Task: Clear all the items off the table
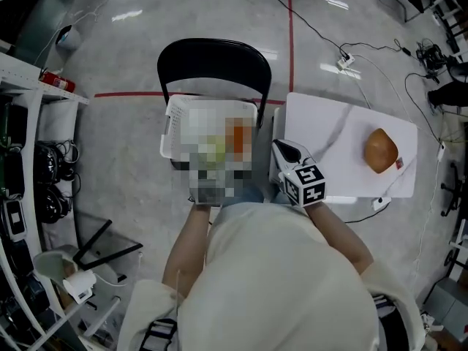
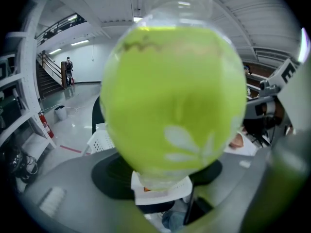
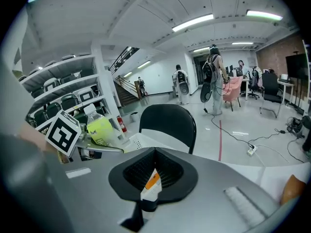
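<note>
A clear bottle of green drink point(image 2: 172, 101) fills the left gripper view, with my left gripper point(image 2: 165, 181) shut on it. From the right gripper view, that bottle point(image 3: 99, 128) hangs in the left gripper point(image 3: 104, 136) above the white basket point(image 3: 141, 142). In the head view a mosaic patch covers the left gripper and the basket's contents. The white basket point(image 1: 175, 115) sits on a black chair point(image 1: 212, 57). My right gripper point(image 1: 287, 151) is shut, between basket and table; a small white and orange slip shows at its tips point(image 3: 153, 178). A brown round item point(image 1: 381, 151) lies on the white table point(image 1: 329, 123).
Shelving point(image 1: 22, 79) with a red fire extinguisher point(image 1: 57, 82) stands at the left. Cables and a power strip point(image 1: 344, 61) lie on the floor behind the table. A red tape line point(image 1: 131, 93) crosses the floor. People point(image 3: 214, 76) stand far off.
</note>
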`<state>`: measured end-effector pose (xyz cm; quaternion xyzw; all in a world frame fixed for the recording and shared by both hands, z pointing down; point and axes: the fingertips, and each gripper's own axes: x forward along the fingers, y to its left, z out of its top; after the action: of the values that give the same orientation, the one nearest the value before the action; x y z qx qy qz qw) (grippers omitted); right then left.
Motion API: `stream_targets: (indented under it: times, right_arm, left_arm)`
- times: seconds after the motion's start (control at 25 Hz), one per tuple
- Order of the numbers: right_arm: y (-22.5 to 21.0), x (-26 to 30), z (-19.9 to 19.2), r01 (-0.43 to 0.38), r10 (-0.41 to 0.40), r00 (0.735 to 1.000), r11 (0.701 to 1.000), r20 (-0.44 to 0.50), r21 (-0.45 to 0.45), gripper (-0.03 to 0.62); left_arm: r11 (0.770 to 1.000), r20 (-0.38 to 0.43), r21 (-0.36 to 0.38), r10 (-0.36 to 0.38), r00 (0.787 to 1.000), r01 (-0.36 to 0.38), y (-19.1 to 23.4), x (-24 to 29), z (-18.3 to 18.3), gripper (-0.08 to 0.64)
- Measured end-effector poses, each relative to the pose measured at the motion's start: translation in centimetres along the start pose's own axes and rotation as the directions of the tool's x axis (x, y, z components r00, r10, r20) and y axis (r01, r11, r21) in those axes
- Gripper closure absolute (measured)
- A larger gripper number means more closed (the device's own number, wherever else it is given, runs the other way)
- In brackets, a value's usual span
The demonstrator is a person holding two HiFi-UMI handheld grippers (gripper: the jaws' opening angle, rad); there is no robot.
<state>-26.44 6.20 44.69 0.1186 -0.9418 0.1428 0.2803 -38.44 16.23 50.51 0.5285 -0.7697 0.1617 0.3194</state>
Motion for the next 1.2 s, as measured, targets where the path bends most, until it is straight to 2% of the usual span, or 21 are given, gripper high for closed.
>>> stream_targets:
  times: [0.36, 0.6, 1.2]
  right_arm:
    - [2.3, 2.5, -0.1, -0.032, 0.031, 0.999, 0.999, -0.034, -0.023, 0.594]
    - [3.2, 3.7, -0.6, -0.054, 0.051, 0.996, 0.998, -0.075, -0.034, 0.594]
    - [2.5, 4.7, -2.4, -0.043, 0.040, 0.987, 0.999, -0.155, -0.014, 0.594]
  left_arm:
    - [0.997, -0.010, -0.051, 0.064, 0.998, -0.065, 4.6, -1.0, -2.0, 0.267]
    - [0.995, -0.025, -0.072, 0.066, 0.998, -0.068, 6.1, -0.2, -2.5, 0.267]
    - [0.990, -0.063, -0.113, 0.082, 0.995, -0.089, 8.6, 4.0, -2.8, 0.264]
